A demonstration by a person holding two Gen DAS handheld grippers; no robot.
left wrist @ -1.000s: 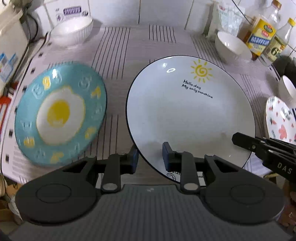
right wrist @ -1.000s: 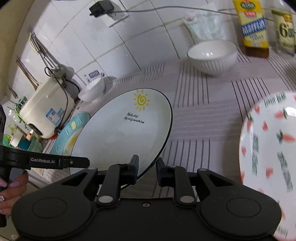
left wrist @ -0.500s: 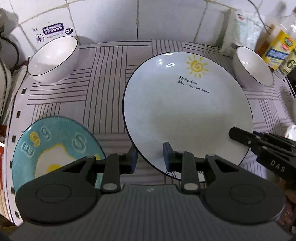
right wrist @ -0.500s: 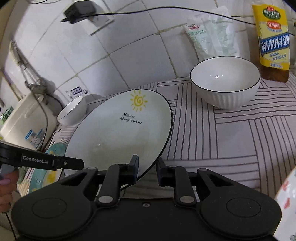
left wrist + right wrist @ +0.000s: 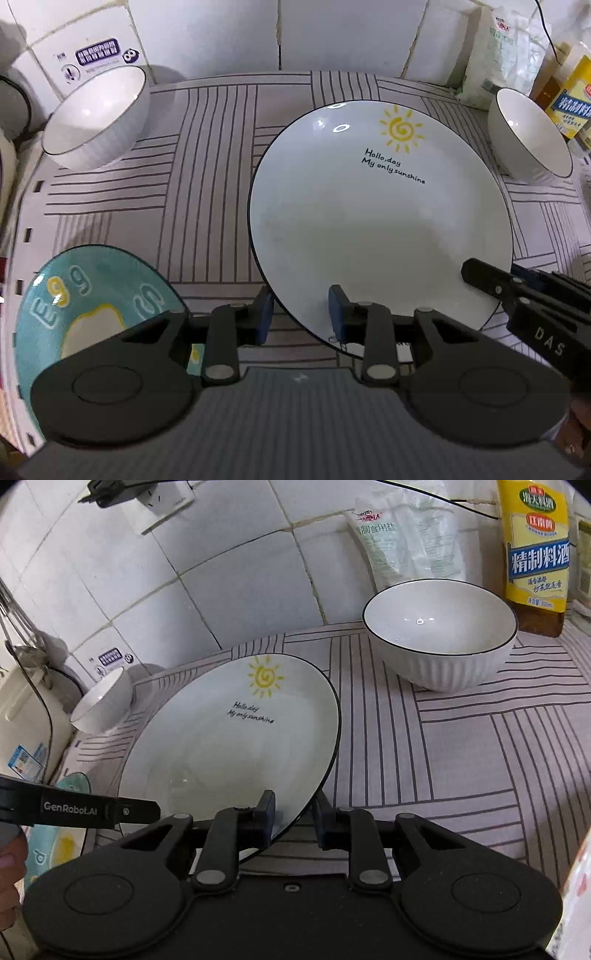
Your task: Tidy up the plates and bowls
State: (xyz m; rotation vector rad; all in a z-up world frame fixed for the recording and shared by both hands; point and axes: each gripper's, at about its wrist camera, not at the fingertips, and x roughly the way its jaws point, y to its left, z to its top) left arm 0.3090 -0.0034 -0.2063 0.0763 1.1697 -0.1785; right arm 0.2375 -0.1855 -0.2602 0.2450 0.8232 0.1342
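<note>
A: From the left wrist, what lies around the sunshine plate (image 5: 380, 218)?

B: It rests on a striped mat (image 5: 207, 192) that covers the counter, with white wall tiles (image 5: 332, 33) behind it. A white bowl (image 5: 98, 116) stands to its far left by the wall, another bowl (image 5: 528, 136) to its right, and a teal egg plate (image 5: 85, 306) lies near its left edge.

A: And the left claw (image 5: 301, 314)?

B: Its jaws are opening, straddling the plate's near rim with the pads apart from it. The right claw (image 5: 476, 273) reaches in at the plate's right edge.

A: Now the right wrist.

B: The right claw (image 5: 293, 818) is opening too, the plate's rim between the pads but not pinched. Beyond the plate stands the ribbed bowl (image 5: 439, 631), then a salt bag (image 5: 406, 539) and a yellow-labelled bottle (image 5: 535, 550) against the tiles. A wall socket (image 5: 162, 502) sits above the plate; the left claw (image 5: 140, 811) crosses its left edge.
</note>
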